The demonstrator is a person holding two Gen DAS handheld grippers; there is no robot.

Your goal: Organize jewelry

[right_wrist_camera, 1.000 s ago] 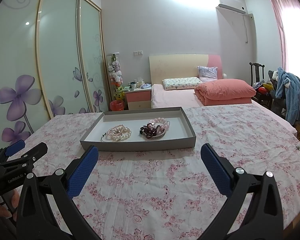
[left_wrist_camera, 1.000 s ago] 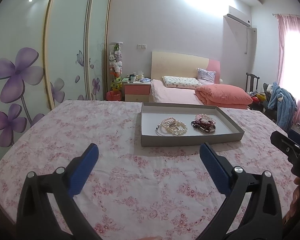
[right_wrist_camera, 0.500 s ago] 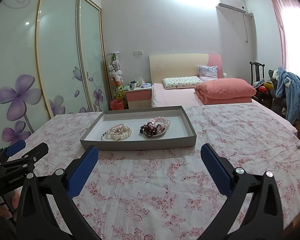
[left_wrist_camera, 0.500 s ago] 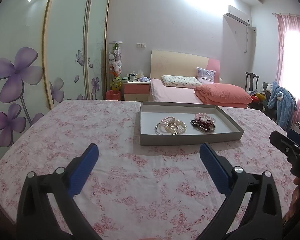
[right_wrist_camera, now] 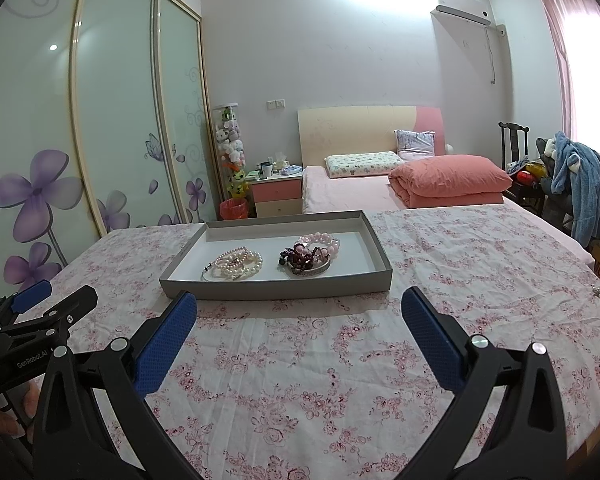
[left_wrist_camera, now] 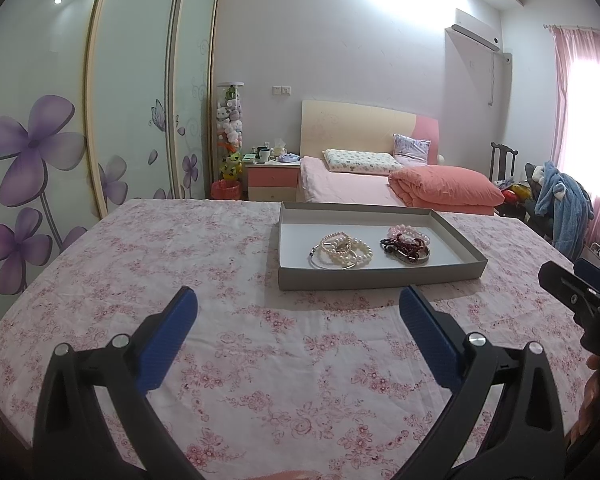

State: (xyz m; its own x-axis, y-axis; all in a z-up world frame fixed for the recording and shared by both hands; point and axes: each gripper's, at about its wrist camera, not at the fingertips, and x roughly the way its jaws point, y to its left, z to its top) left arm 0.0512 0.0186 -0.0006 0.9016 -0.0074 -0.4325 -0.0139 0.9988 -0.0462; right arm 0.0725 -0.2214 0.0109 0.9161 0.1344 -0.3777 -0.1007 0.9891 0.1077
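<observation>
Both hand-held grippers hover spread before the tray (left_wrist_camera: 374,278).
Little has changed: pearl bracelets (left_wrist_camera: 342,249) and dark beads (left_wrist_camera: 406,245) remain in seemingly sorted heaps; left hand-held gripper (left_wrist_camera: 298,322), right hand-held gripper (right_wrist_camera: 299,322) empty.

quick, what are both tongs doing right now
left tongs: open, holding nothing
right tongs: open, holding nothing

Pearl bracelets (left_wrist_camera: 342,249) and dark-pink beaded bracelets (left_wrist_camera: 406,242) lie apart in grey tray (left_wrist_camera: 376,278)
</observation>
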